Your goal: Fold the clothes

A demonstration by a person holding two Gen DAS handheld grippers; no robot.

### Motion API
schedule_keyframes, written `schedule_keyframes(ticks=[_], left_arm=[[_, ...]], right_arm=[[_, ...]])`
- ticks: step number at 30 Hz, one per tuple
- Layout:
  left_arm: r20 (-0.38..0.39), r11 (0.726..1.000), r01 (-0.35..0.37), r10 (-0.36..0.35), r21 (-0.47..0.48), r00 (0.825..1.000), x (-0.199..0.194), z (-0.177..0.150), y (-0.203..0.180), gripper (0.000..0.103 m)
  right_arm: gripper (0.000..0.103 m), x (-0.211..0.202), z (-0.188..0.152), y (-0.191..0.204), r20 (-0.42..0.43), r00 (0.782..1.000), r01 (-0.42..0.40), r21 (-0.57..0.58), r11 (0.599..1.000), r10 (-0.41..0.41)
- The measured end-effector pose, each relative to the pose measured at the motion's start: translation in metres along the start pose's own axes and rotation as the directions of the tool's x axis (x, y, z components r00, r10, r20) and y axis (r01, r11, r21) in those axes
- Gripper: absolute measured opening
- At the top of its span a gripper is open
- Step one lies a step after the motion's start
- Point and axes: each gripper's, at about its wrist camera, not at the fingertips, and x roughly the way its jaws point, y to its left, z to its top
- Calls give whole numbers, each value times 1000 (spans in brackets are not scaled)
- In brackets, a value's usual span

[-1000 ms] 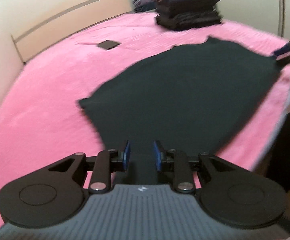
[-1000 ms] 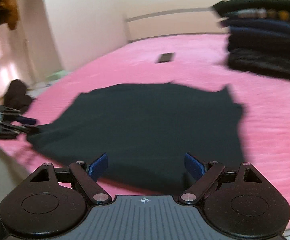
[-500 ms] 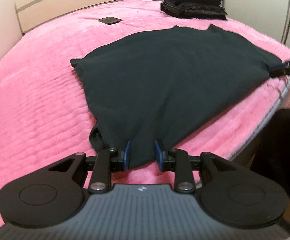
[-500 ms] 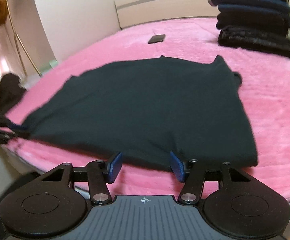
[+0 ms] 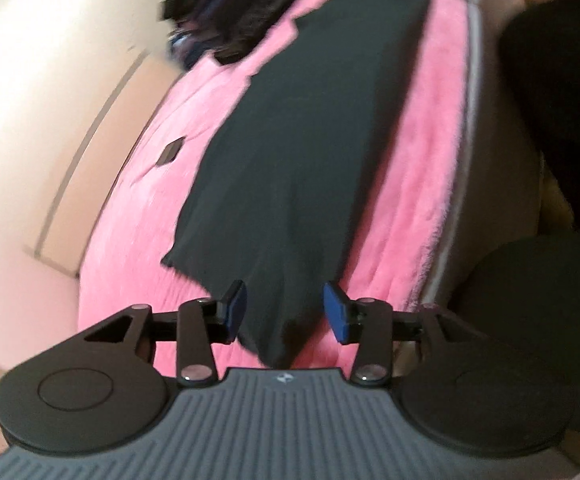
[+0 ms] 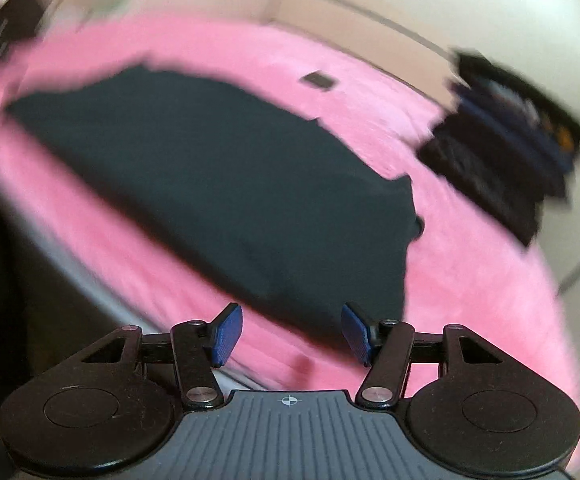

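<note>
With both the left gripper (image 5: 285, 312) and right gripper (image 6: 291, 334) released, the dark T-shirt (image 6: 218, 184) was seen spread flat mid-frame on the pink blanket (image 6: 469, 280), so fresh grasps for a first fold were judged next.

Black grippers (image 5: 284, 312), blue-padded jaws, seemingly grey-ribbed housing.

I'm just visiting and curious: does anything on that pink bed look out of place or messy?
Mostly tidy. The dark shirt lies flat on the pink blanket, but one small dark flat object sits alone beyond it, away from the stack of folded clothes. Too blurred to identify.
</note>
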Motion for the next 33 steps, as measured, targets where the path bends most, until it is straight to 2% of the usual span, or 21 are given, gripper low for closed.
schedule_keyframes(ticks=[2,4,7,9,11,12,13,14,16,19,24,28,30,32,33], left_arm=[[-16,998,5,-4,70,1000,12,1,-7,40],[-26,992,3,0,123,1000,20,-1,-11,40],[-29,986,-9,14,168,999,29,-3,-13,40],[-35,982,-11,18,189,999,33,-5,-12,39],[-51,978,-6,17,208,999,37,-5,-11,33],[-60,976,-1,14,217,998,40,-4,-11,24],[-71,973,2,15,231,997,43,-4,-11,13],[-81,969,5,16,246,997,46,-4,-12,12],[-86,968,18,4,250,996,43,-3,-10,12],[-81,975,31,-14,220,997,40,-4,-4,7],[-44,988,59,-54,143,998,11,10,4,6],[-5,990,114,-114,77,993,-15,20,-5,7],[-13,989,132,-132,68,991,-14,18,-14,8],[-21,987,148,-147,59,989,-14,16,-22,9],[-24,987,148,-147,55,989,-15,13,-24,12]], right_arm=[[58,10,-3,7,-15,1000,21,-185,983,-24],[58,22,-5,11,-21,999,28,-321,947,-36],[58,39,-5,14,-10,999,26,-461,887,-34],[58,47,-3,12,9,1000,29,-496,868,-29],[58,53,-3,7,20,1000,30,-515,857,-23],[56,55,-4,5,22,1000,29,-522,852,-20],[34,57,-5,3,19,1000,26,-530,847,-19],[24,58,-7,2,17,1000,28,-541,841,-22],[22,58,-12,0,27,999,40,-557,830,-30],[14,51,-15,-6,52,998,52,-516,855,-30],[11,24,-13,-16,93,994,101,-477,873,-64],[12,19,-34,-21,38,996,84,-446,891,-74],[12,22,-42,-16,10,997,69,-441,895,-72],[12,20,-43,-9,15,996,87,-434,897,-90],[18,14,-42,-7,28,995,94,-419,903,-91]])
